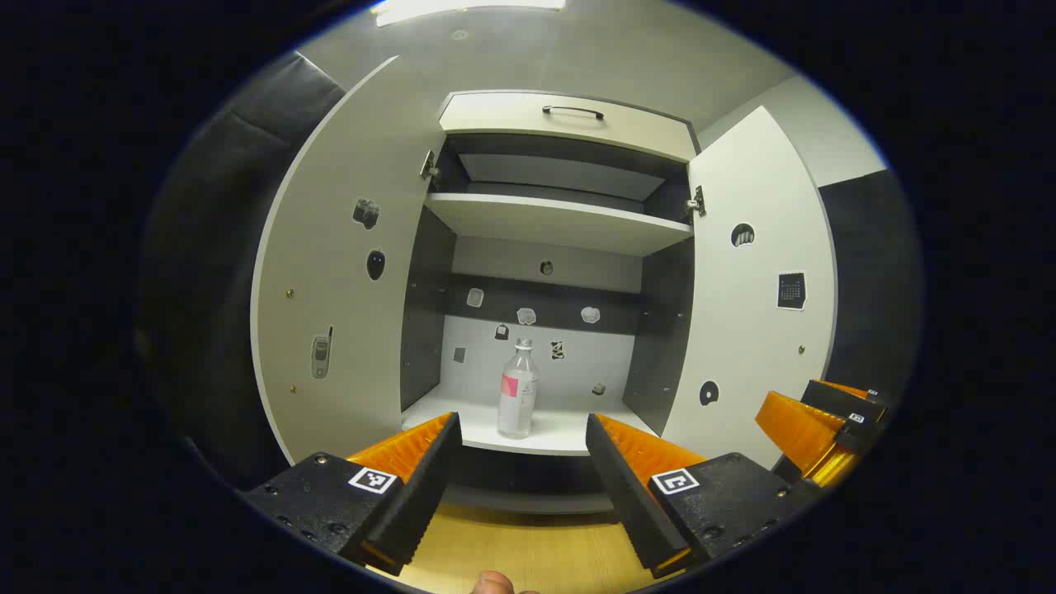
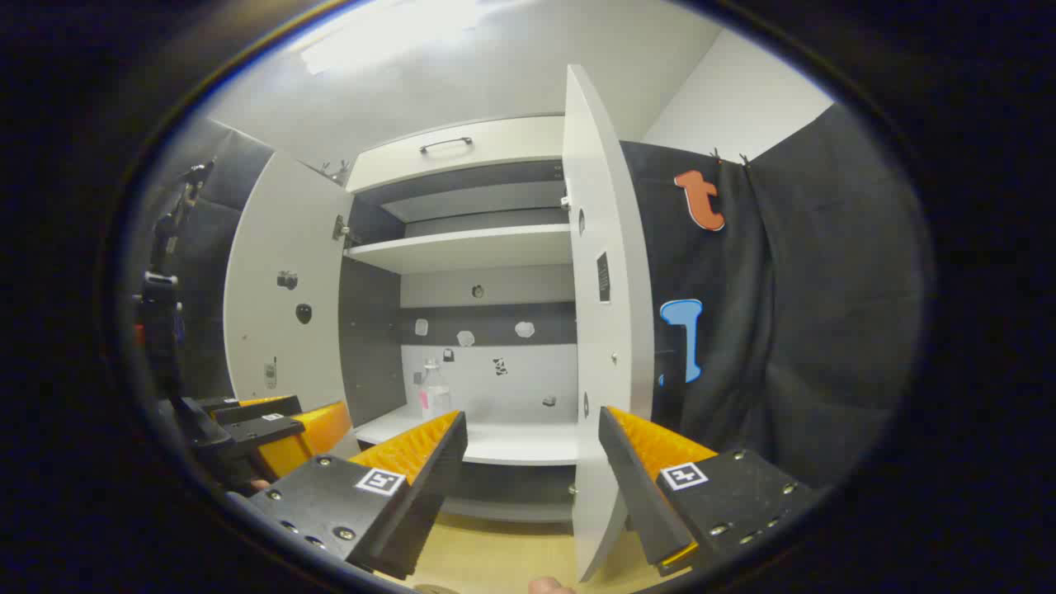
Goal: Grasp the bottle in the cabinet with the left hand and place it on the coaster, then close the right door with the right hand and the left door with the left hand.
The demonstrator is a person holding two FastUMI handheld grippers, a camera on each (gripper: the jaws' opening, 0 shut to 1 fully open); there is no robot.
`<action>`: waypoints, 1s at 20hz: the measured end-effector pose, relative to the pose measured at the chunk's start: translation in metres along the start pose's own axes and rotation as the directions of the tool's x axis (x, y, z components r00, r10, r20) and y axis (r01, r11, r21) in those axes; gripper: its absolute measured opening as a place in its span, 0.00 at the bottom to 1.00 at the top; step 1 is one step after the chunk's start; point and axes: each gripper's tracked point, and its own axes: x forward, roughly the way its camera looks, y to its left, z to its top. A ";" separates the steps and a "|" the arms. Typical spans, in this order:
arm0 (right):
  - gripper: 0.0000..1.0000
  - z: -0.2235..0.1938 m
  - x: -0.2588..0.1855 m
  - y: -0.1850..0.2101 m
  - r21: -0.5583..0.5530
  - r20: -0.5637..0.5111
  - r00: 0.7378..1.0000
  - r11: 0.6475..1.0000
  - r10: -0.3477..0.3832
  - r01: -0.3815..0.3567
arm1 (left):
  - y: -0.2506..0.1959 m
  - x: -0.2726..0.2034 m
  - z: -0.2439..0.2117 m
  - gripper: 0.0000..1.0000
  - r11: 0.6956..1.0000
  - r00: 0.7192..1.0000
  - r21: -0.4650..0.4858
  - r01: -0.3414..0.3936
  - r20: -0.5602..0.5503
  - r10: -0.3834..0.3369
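A clear bottle (image 1: 517, 392) with a pink label stands upright on the cabinet's lower shelf (image 1: 495, 433), also seen as the bottle (image 2: 432, 394) at the left of the shelf in the right gripper view. My left gripper (image 1: 521, 433) is open, in front of the cabinet, with the bottle lined up between its fingers but still some way off. My right gripper (image 2: 532, 429) is open too, with the edge of the right door (image 2: 606, 330) standing between its fingers. The left door (image 1: 338, 289) and the right door (image 1: 755, 280) both hang wide open.
A wooden tabletop (image 1: 528, 553) lies below the cabinet. The right gripper (image 1: 821, 425) shows at the lower right of the left gripper view; the left gripper (image 2: 272, 425) shows at the lower left of the right gripper view. An upper shelf (image 1: 561, 223) and a handled drawer front (image 1: 569, 120) sit above.
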 end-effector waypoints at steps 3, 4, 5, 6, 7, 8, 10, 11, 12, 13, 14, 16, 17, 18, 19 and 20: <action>0.93 0.007 0.003 0.004 0.005 0.012 1.000 1.000 0.016 -0.016 | -0.003 0.000 -0.001 0.96 1.000 1.000 -0.005 0.023 -0.014 -0.023; 0.97 0.007 0.000 0.008 0.006 0.018 1.000 1.000 0.020 -0.020 | -0.004 -0.001 0.001 0.93 1.000 1.000 -0.009 0.026 -0.011 -0.027; 0.93 0.006 0.000 0.009 0.005 0.019 1.000 1.000 0.020 -0.020 | -0.004 -0.001 0.002 0.96 1.000 1.000 -0.010 0.027 -0.009 -0.027; 0.93 0.006 -0.001 0.008 0.004 0.017 1.000 1.000 0.018 -0.018 | -0.005 -0.002 0.003 0.96 1.000 1.000 -0.005 0.028 -0.009 -0.028; 0.93 0.008 -0.002 0.008 0.005 0.017 1.000 1.000 0.017 -0.017 | -0.005 -0.002 0.003 0.96 1.000 1.000 0.000 0.027 -0.007 -0.027; 0.96 0.008 -0.003 0.008 0.006 0.017 1.000 1.000 0.014 -0.014 | -0.006 -0.003 0.005 0.96 1.000 1.000 0.006 0.025 -0.004 -0.025; 0.96 0.010 -0.004 0.006 0.006 0.018 1.000 1.000 0.008 -0.008 | -0.008 -0.003 0.008 0.93 1.000 1.000 0.013 0.023 0.004 -0.023; 0.93 0.010 -0.004 0.004 0.003 0.017 1.000 1.000 0.005 -0.006 | -0.008 -0.002 0.008 0.96 1.000 1.000 0.014 0.023 0.004 -0.023; 0.96 0.009 -0.006 0.002 0.002 0.016 1.000 1.000 0.004 -0.004 | -0.009 -0.002 0.008 0.96 1.000 1.000 0.016 0.024 0.002 -0.024; 0.96 0.009 -0.007 0.002 0.001 0.014 1.000 1.000 0.003 -0.003 | -0.009 -0.002 0.007 0.96 1.000 1.000 0.020 0.025 0.002 -0.025; 0.96 0.010 -0.008 0.002 0.001 0.017 1.000 1.000 0.004 -0.004 | -0.009 0.000 0.008 0.96 0.999 1.000 0.026 0.026 0.004 -0.026; 0.97 0.014 -0.010 -0.001 0.001 0.023 1.000 1.000 0.002 -0.002 | -0.006 0.006 0.009 0.96 0.999 1.000 0.042 0.020 0.005 -0.020; 0.97 0.013 -0.010 -0.003 -0.001 0.023 1.000 1.000 0.000 0.000 | -0.005 0.010 0.008 0.96 0.999 1.000 0.047 0.019 0.002 -0.019; 0.93 0.014 -0.010 -0.005 -0.002 0.023 1.000 1.000 -0.004 0.004 | -0.004 0.015 0.008 0.96 0.998 1.000 0.052 0.020 0.001 -0.021; 0.93 0.015 -0.011 -0.006 -0.004 0.023 1.000 1.000 -0.009 0.009 | -0.002 0.022 0.007 0.96 0.998 1.000 0.056 0.020 -0.001 -0.020; 0.97 0.014 -0.012 -0.009 -0.006 0.025 1.000 1.000 -0.017 0.017 | -0.001 0.030 0.008 0.96 0.998 1.000 0.060 0.022 -0.002 -0.022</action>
